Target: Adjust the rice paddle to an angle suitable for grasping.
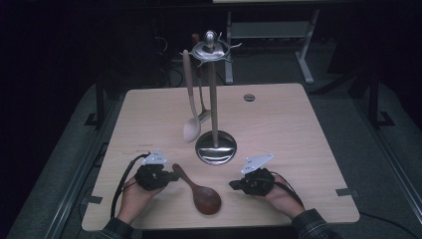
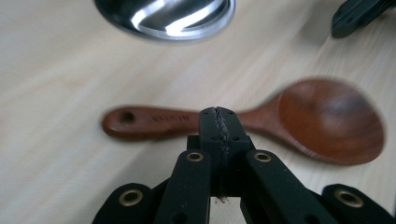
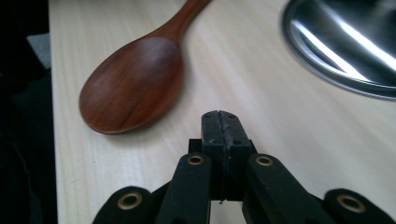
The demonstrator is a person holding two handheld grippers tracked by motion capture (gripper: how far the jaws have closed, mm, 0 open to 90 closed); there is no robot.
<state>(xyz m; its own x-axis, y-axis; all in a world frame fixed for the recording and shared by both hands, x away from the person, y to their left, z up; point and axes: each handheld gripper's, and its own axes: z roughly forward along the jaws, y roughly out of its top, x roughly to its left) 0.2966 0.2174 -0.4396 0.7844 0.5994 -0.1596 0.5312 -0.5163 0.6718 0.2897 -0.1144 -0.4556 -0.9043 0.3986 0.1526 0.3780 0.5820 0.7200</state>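
1. Dark wooden spoon [image 1: 199, 191] lies flat on the table [image 1: 298, 129] near the front edge, between the two hands, its bowl toward the person and its handle running up and left toward the left gripper [image 1: 175, 176].
2. Left gripper has its jaws pressed together on nothing; in the left gripper view its tips sit just in front of the spoon's handle [image 2: 154, 122], near the middle of it.
3. Right gripper [image 1: 232, 185] is likewise closed and empty, resting on the table to the right of the spoon's bowl [image 3: 133, 84], apart from it.
4. Judging by the layout, the likely step is to pick up the spoon and hang it. To do that well, open the left jaws first, straddle the handle near its holed end, and clamp squarely so it cannot swivel.
5. Farther back stands the metal rack [image 1: 214, 94] on its round base [image 1: 215, 148], with a pale wooden spoon [image 1: 190, 99] already hanging from its top.
6. Lift clear of that base before swinging toward a free hook.
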